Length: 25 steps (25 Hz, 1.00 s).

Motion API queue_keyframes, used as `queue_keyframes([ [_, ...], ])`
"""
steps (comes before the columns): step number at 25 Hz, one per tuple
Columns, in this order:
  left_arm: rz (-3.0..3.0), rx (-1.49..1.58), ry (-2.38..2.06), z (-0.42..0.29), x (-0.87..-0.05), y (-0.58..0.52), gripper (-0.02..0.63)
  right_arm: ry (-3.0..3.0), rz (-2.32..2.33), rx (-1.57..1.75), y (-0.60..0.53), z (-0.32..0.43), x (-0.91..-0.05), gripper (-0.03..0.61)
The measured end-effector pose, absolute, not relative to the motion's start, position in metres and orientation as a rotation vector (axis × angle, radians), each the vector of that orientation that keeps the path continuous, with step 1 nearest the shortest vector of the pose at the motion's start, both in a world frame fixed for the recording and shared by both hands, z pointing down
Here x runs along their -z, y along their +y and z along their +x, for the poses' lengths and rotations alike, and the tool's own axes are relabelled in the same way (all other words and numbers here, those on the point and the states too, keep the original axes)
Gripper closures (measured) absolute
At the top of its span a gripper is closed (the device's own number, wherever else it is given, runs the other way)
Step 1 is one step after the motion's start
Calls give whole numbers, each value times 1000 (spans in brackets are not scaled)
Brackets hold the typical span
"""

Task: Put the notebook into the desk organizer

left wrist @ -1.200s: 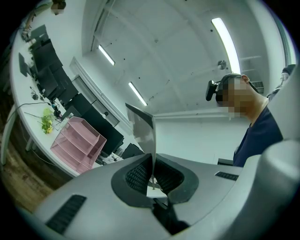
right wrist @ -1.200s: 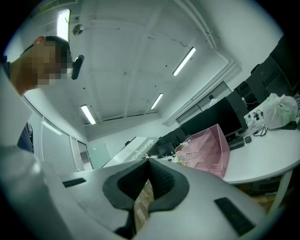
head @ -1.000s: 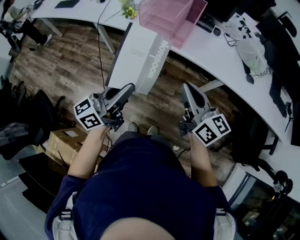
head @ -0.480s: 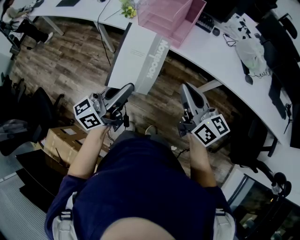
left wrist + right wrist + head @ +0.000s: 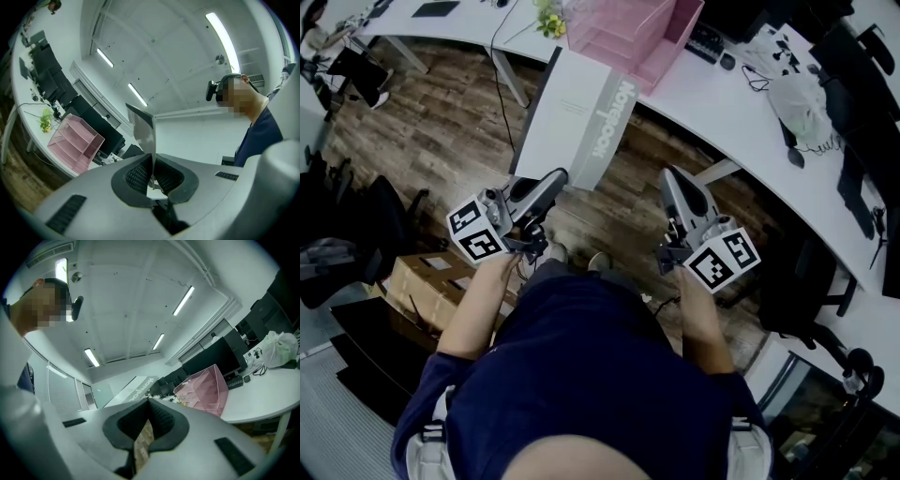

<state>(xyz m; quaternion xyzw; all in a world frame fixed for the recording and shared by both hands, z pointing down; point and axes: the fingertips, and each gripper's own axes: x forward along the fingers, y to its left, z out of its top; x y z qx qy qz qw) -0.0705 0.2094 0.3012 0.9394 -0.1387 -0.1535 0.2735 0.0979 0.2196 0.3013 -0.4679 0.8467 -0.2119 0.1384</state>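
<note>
Notebook (image 5: 572, 117), large flat white one w/ grey printed spine: where's it, and what has it?

— Nearest the person: left gripper (image 5: 553, 178) has its jaws clamped on the book's near corner, thin edge pinched between the ribbed pads. Right gripper (image 5: 673, 176) is beside it, well apart from the book, jaws together, nothing in them. Book hangs over the wooden floor (image 5: 441, 131), tilted away, far end up by the pink plastic desk organizer (image 5: 623, 33) on the white desk (image 5: 741, 103). Not inside yet; touching or not, can't tell.

— Handling?

— Looks stiff, no sag despite the one-corner hold, so prob. fairly light. Cover seems smooth, so it may pivot or slip w/ that long overhang. Best extra hold, by judgement: right gripper on a long edge nearer mid, to steady it before aiming at a slot.
</note>
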Motion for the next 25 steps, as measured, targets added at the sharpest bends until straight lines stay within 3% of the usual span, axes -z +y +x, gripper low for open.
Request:
queue_keyframes([
  [25,2520,465,-397,-64,-310,151,578,2478,-1348,611,165,108,-310,574],
])
